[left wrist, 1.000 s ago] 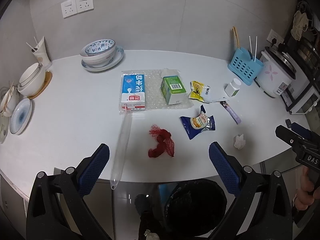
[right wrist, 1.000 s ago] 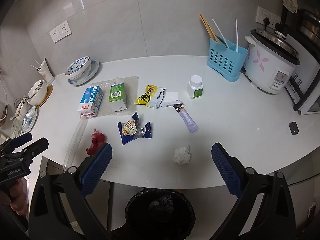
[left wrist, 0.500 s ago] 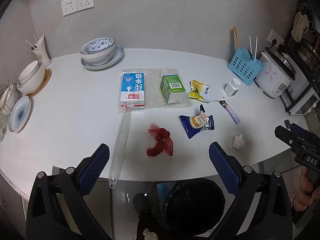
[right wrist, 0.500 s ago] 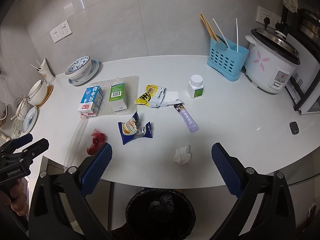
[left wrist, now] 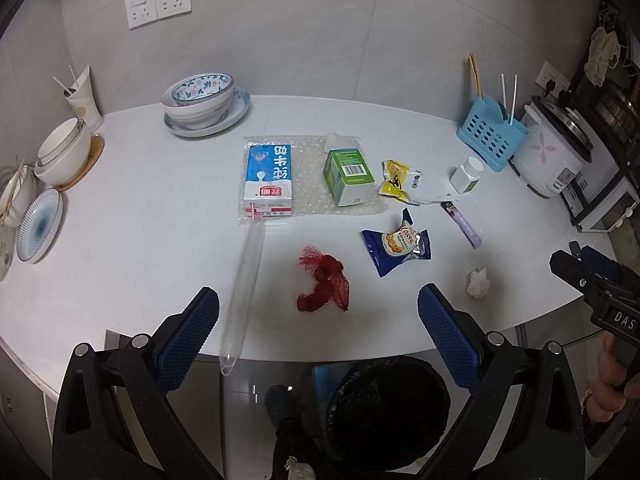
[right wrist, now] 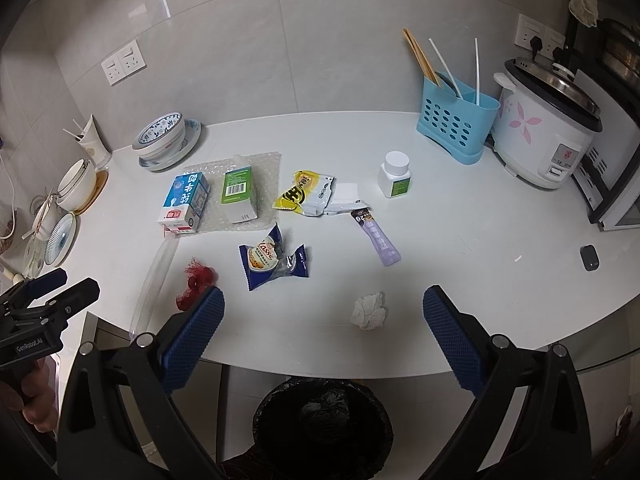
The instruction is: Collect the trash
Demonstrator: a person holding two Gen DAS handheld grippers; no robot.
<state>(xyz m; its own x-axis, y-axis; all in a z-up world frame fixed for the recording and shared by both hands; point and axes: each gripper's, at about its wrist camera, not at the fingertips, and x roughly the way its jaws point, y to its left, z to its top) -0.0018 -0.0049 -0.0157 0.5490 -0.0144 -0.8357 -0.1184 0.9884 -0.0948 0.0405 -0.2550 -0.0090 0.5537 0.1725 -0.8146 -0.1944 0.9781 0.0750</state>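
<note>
Trash lies on the white counter: a red net bag, a blue snack wrapper, a crumpled tissue, a purple sachet, a yellow wrapper, a milk carton and a green box on bubble wrap, and a clear plastic tube. A black-lined bin stands on the floor below the counter's front edge. My left gripper is open and empty, above the edge near the net bag. My right gripper is open and empty, near the tissue.
Stacked bowls and plates sit at the back left, more dishes at the far left. A blue utensil caddy, a rice cooker and a white pill bottle stand at the right. A small dark object lies near the right edge.
Both grippers have shifted only slightly; the left view has pulled back a little. Nothing has been taken hold of or moved.
</note>
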